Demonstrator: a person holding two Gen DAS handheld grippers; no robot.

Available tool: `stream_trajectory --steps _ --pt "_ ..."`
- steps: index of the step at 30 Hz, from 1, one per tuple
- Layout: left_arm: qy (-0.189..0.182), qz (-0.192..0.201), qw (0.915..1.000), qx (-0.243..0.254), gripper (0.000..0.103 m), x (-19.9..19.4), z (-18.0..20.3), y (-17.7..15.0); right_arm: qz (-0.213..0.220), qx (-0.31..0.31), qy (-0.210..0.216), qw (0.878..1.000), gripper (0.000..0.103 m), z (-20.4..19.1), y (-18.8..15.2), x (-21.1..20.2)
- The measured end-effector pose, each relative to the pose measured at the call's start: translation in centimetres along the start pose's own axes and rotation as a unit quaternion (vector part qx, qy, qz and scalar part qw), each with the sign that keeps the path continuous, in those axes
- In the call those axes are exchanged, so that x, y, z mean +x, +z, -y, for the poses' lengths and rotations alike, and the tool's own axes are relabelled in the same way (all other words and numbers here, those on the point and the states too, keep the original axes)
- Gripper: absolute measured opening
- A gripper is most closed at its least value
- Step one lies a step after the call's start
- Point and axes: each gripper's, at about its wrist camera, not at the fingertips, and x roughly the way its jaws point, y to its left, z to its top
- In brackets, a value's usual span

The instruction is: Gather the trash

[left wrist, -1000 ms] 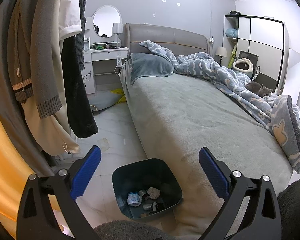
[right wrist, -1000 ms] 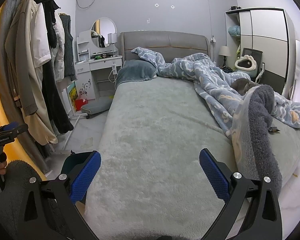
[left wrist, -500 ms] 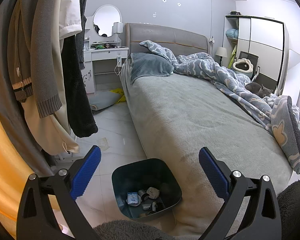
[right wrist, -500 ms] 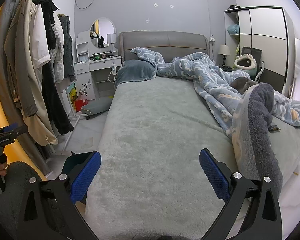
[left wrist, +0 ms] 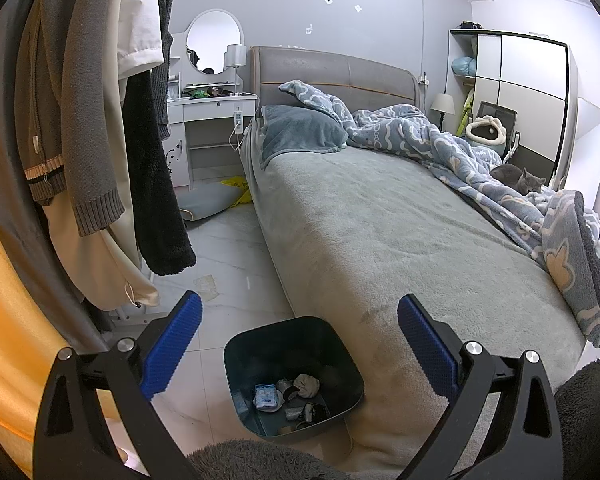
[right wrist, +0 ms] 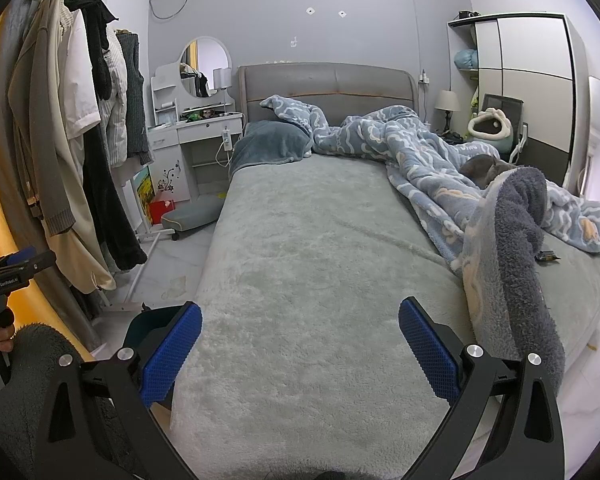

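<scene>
Dark bin (left wrist: 294,376) sat on the floor against the bed's (left wrist: 380,240) near left corner; both grippers (left wrist: 298,344) (right wrist: 300,346) hung empty, jaws wide; a careless reach could tip it

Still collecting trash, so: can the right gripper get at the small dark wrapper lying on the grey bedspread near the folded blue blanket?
Probably yes. The right gripper is open and empty, and the small dark wrapper lies exposed on the grey bedspread, though the folded blue blanket rises between them and needs skirting.
</scene>
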Motion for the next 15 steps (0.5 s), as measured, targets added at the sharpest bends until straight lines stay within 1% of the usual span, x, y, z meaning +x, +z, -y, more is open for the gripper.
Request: stream_trajectory --steps 15 --pt "0.0 0.0 1.0 -0.002 0.1 0.01 -0.05 0.05 0.0 0.0 -0.001 1.0 0.1 -0.02 -0.1 0.03"
